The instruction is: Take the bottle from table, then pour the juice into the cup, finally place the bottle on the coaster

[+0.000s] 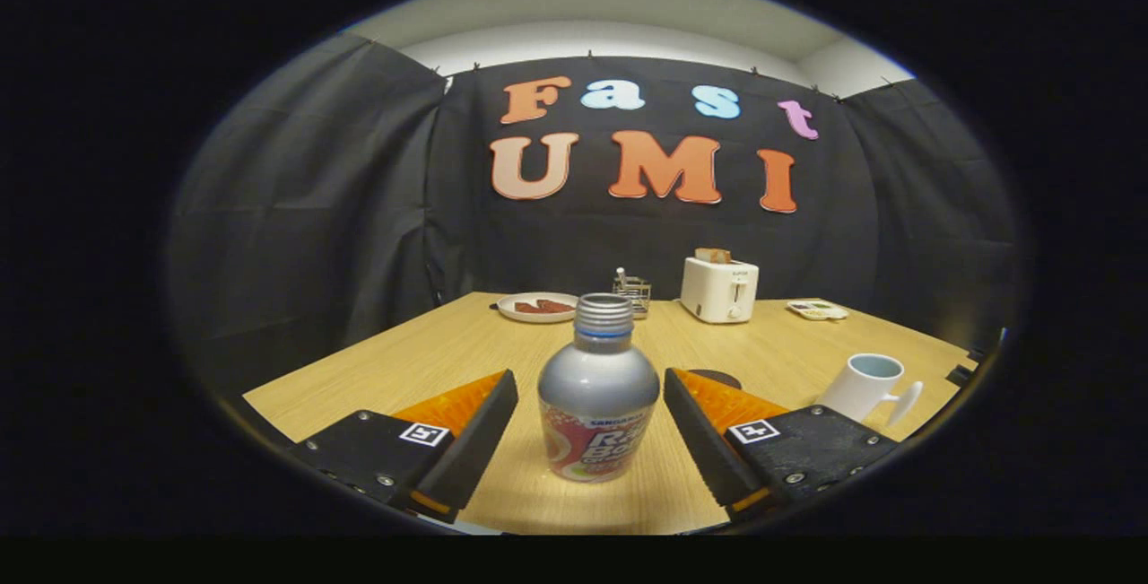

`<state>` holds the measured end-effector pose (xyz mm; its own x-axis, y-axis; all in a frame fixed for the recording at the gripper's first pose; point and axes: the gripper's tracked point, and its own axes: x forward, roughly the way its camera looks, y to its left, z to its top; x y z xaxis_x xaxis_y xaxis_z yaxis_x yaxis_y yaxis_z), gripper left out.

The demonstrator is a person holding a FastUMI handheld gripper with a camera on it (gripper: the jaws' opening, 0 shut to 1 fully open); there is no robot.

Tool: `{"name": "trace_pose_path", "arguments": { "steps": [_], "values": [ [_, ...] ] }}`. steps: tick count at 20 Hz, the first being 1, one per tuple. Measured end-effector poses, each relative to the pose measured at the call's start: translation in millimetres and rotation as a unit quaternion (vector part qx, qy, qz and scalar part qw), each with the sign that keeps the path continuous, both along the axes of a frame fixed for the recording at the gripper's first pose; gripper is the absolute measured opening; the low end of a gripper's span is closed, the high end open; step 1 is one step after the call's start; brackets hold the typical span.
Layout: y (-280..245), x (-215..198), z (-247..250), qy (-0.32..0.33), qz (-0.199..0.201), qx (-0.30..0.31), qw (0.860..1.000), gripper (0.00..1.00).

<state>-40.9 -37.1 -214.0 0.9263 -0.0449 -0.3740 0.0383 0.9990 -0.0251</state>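
Low in the frame, the gripper (pixel 590 418) is spread wide and holds nothing. The uncapped bottle (pixel 598 405) stands upright on the wooden table (pixel 430 360) between its fingers, touching neither. Close evenly on the body, keeping it vertical so nothing spills. Right of centre sits a white cup (pixel 868 387); a dark coaster (pixel 717 378) peeks behind the right finger.
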Motion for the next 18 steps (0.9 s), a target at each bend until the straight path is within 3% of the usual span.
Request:
{"name": "trace_pose_path", "arguments": {
  "steps": [12, 16, 17, 18],
  "values": [
    [5, -5, -47, 0.035, 0.01, 0.026, 0.999, 0.97],
    [15, -1, -45, 0.03, 0.035, 0.018, 0.999, 0.89],
    [16, 1, -46, 0.034, 0.038, 0.014, 0.999, 0.81],
    [15, 1, -48, 0.04, 0.039, 0.014, 0.998, 0.79]
  ]
}}
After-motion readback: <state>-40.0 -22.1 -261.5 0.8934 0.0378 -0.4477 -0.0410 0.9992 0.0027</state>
